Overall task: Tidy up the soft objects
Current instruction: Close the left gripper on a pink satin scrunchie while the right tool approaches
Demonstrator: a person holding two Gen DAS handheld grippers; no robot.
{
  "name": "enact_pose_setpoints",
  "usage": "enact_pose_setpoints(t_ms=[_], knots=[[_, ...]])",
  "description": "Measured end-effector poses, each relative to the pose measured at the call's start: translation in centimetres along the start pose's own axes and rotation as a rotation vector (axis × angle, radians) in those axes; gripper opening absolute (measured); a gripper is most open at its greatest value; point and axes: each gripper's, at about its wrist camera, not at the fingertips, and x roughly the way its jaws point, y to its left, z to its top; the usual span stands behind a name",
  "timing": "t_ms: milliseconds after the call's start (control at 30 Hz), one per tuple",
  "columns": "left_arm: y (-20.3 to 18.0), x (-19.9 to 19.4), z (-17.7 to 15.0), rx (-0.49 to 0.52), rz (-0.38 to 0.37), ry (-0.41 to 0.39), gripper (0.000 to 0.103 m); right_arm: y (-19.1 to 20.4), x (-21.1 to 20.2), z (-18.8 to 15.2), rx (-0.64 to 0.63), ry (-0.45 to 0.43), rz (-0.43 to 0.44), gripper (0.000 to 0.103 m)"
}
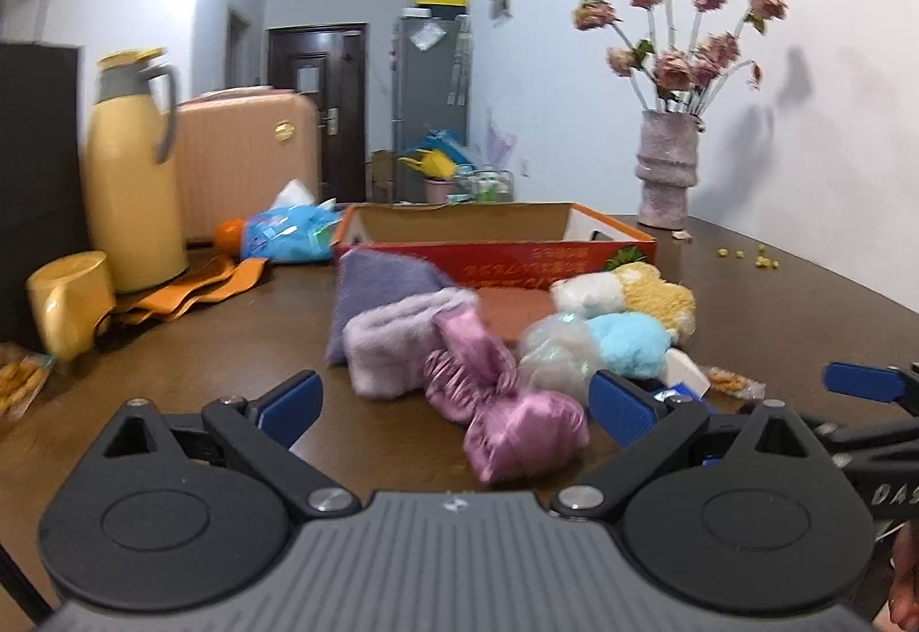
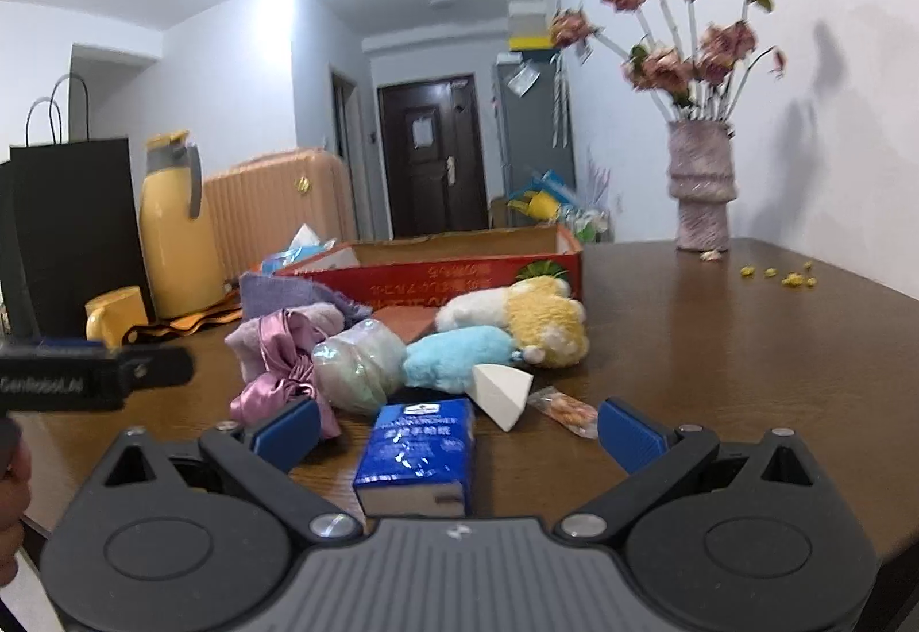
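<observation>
A pile of soft things lies on the brown table before a red cardboard box (image 1: 609,253) (image 2: 471,270): a pink satin scrunchie (image 1: 505,402) (image 2: 275,373), a lilac fluffy cloth (image 1: 396,345), a purple towel (image 1: 379,281), a blue plush (image 1: 626,345) (image 2: 454,356) and a yellow-white plush (image 1: 649,299) (image 2: 540,316). My left gripper (image 1: 456,405) is open, its jaws either side of the scrunchie. My right gripper (image 2: 459,434) is open, with a blue tissue pack (image 2: 419,454) between its jaws.
A yellow thermos (image 1: 132,172), yellow mug (image 1: 69,299), black bag and pink suitcase (image 1: 247,155) stand at the left. A vase of dried roses (image 1: 666,166) (image 2: 701,184) stands at the back right. A white sponge wedge (image 2: 499,390) and snack packets (image 2: 563,411) lie near the pile.
</observation>
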Motion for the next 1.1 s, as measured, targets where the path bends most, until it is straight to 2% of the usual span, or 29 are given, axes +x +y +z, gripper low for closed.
enact_pose_setpoints(t_ms=[100,233,267,367,467,633,700,733,767,800,833,967,1033,1100], knots=[[-0.2,2.0,0.7,0.031,-0.007,0.018,0.098,0.2,1.7,0.7,0.001,0.014,-0.002,0.103],[0.9,4.9,1.1,0.016,-0.020,0.104,0.080,0.2,3.8,1.4,0.032,0.057,0.027,0.098],[1.2,5.4,1.1,0.006,-0.028,0.122,0.078,0.2,4.3,1.4,0.036,0.073,0.040,0.095],[2.0,6.8,1.1,-0.022,-0.049,0.166,0.076,0.9,5.6,1.0,0.015,0.119,0.070,0.092],[2.4,7.6,1.6,-0.025,-0.047,0.160,0.076,1.5,6.8,1.1,-0.008,0.146,0.092,0.085],[2.8,8.9,2.9,-0.069,-0.045,0.150,0.076,2.1,8.4,2.4,-0.033,0.134,0.148,0.076],[3.0,9.6,3.7,-0.117,-0.071,0.153,0.070,2.3,8.7,2.8,-0.022,0.124,0.186,0.075],[3.0,9.8,4.1,-0.134,-0.089,0.140,0.059,2.5,8.7,2.9,-0.018,0.121,0.211,0.075],[3.1,10.0,4.2,-0.138,-0.096,0.129,0.042,2.7,8.6,2.9,-0.019,0.121,0.233,0.075],[3.1,10.2,4.3,-0.136,-0.091,0.129,0.033,3.1,8.5,2.9,-0.024,0.121,0.251,0.075],[3.1,10.4,4.2,-0.134,-0.082,0.138,0.017,3.6,8.5,2.7,-0.036,0.127,0.266,0.075],[4.4,9.5,2.9,-0.150,-0.070,0.181,0.009,5.6,8.5,1.9,-0.073,0.161,0.294,0.067],[5.1,8.4,2.1,-0.166,-0.055,0.194,0.006,6.3,8.6,1.7,-0.086,0.171,0.309,0.061],[5.6,7.3,1.4,-0.184,-0.040,0.217,0.006,6.8,8.7,1.6,-0.096,0.176,0.288,0.051]])
